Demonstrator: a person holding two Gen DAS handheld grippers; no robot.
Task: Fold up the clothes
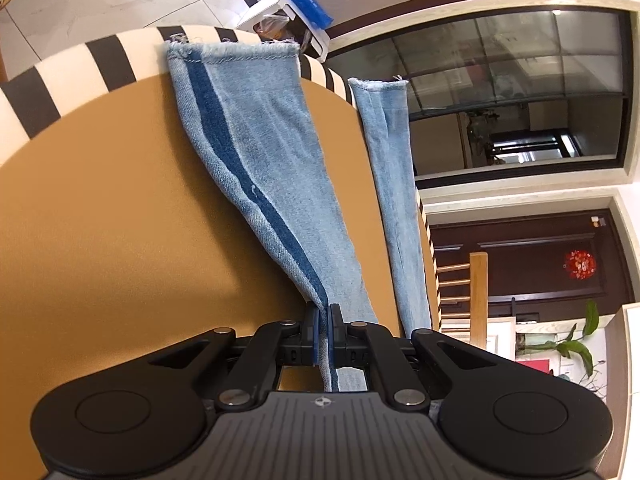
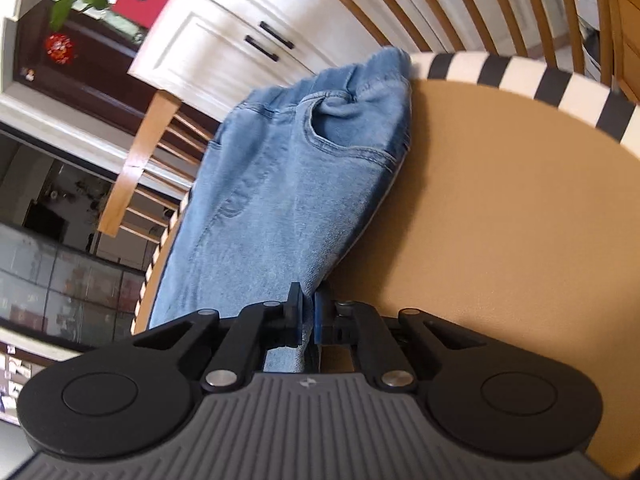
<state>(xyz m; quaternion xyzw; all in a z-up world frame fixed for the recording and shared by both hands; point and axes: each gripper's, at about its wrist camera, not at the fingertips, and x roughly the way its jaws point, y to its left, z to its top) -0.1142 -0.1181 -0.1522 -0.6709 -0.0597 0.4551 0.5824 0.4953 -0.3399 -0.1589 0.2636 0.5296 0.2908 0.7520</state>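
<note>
A pair of light blue jeans [image 1: 264, 152] lies on a round tan table [image 1: 100, 220] with a black-and-white striped rim. In the left wrist view both legs stretch away to their frayed hems, one leg with a dark blue side stripe, the other leg [image 1: 394, 184] draped over the table's edge. My left gripper [image 1: 323, 312] is shut on the denim of the striped leg. In the right wrist view the waistband and pocket end of the jeans [image 2: 320, 152] reaches the table's far rim. My right gripper [image 2: 308, 304] is shut on a fold of the jeans.
Wooden chairs [image 2: 132, 168] stand around the table [image 2: 500, 220]. White cabinets [image 2: 240, 40], a dark door [image 1: 540, 260] with a red ornament and a glass partition [image 1: 500, 80] lie beyond. A green plant [image 1: 576, 344] stands near the door.
</note>
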